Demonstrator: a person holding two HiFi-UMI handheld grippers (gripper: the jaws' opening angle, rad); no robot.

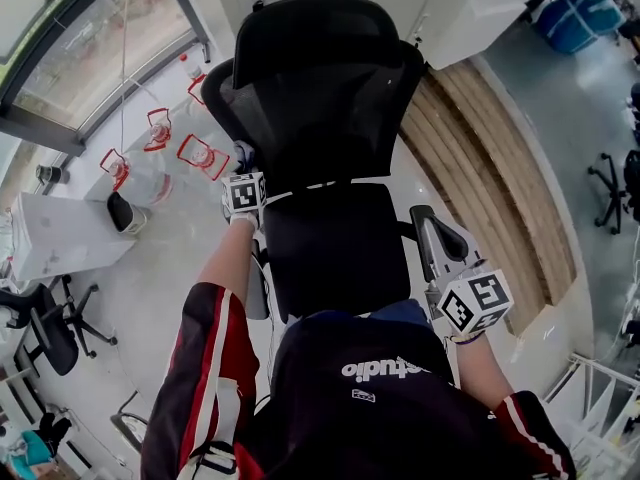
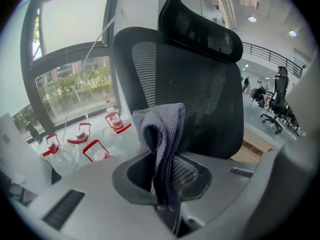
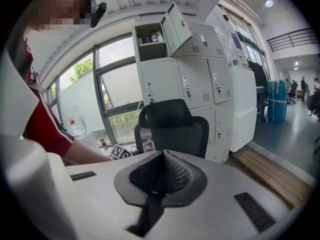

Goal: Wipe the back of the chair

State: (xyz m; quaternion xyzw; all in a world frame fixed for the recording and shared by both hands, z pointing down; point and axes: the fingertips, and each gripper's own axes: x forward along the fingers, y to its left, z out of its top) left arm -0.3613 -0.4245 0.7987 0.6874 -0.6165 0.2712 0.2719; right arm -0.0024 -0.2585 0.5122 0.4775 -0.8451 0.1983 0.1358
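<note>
The black mesh office chair [image 1: 330,98] stands in front of me, its backrest [image 2: 200,94] facing me and the headrest [image 2: 200,29] on top. My left gripper [image 1: 243,173] is at the backrest's lower left edge, shut on a folded grey cloth [image 2: 162,144] that stands up between the jaws, close to the mesh. In the head view the cloth [image 1: 243,154] shows just above the marker cube. My right gripper [image 1: 430,223] hangs back at the right of the seat, shut with nothing in it. From the right gripper view the chair [image 3: 172,131] is some way off.
Several water jugs with red handles [image 1: 190,153] stand on the floor left of the chair, by the window. White lockers [image 3: 200,84] are behind the chair. A wooden platform [image 1: 500,168] runs along the right. A white table [image 1: 60,233] and another office chair [image 1: 50,328] are at the left.
</note>
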